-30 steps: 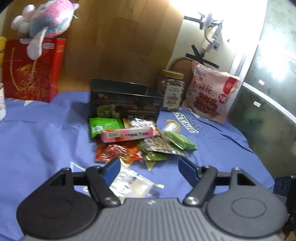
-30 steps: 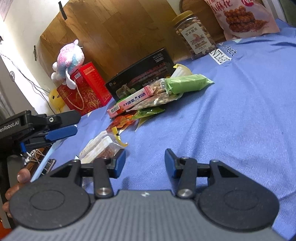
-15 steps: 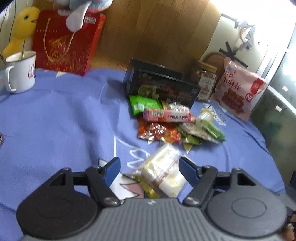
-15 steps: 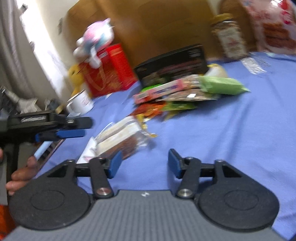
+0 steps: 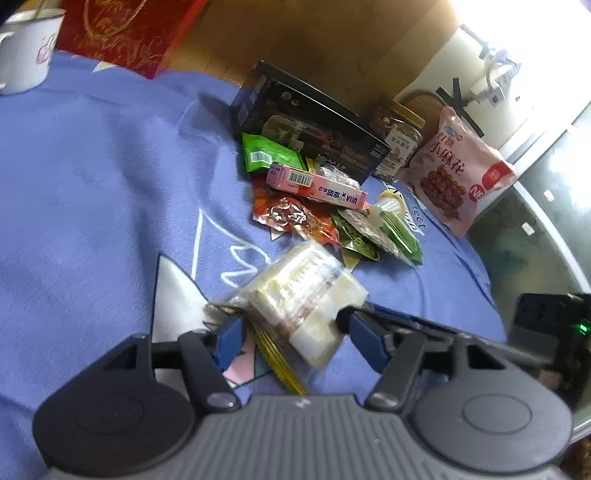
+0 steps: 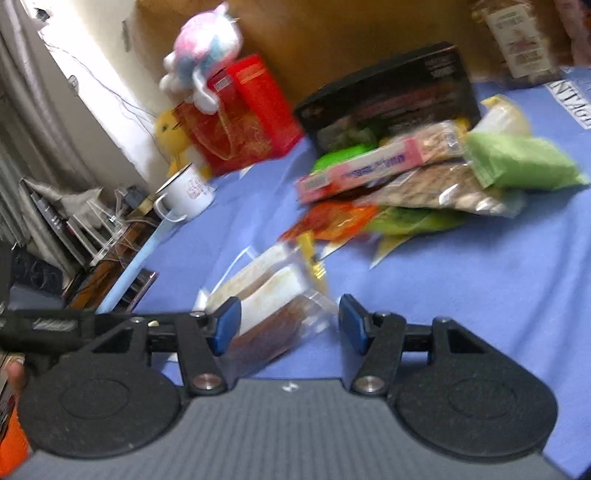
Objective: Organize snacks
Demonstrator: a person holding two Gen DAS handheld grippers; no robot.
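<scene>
A clear-wrapped pastry pack point(image 5: 306, 295) lies alone on the blue cloth, nearest me. My left gripper point(image 5: 291, 336) is open with its blue fingers either side of the pack's near end. My right gripper point(image 6: 290, 325) is open around the same pack point(image 6: 266, 295) from the other side. Farther off lies a snack pile: a pink box point(image 5: 317, 186), green packets point(image 5: 266, 155), an orange-red packet point(image 5: 295, 218). A black open box point(image 5: 310, 125) stands behind the pile.
A nut jar point(image 5: 397, 142) and a pink snack bag point(image 5: 458, 166) stand at the back right. A red gift bag point(image 5: 129, 33) and white mug point(image 5: 26, 44) stand at the back left. A plush toy point(image 6: 203, 48) sits on the red bag. The table edge drops off at the right.
Both grippers have moved in toward the clear pastry pack and now straddle it. The left view has tilted down and closer. Both stay open.
</scene>
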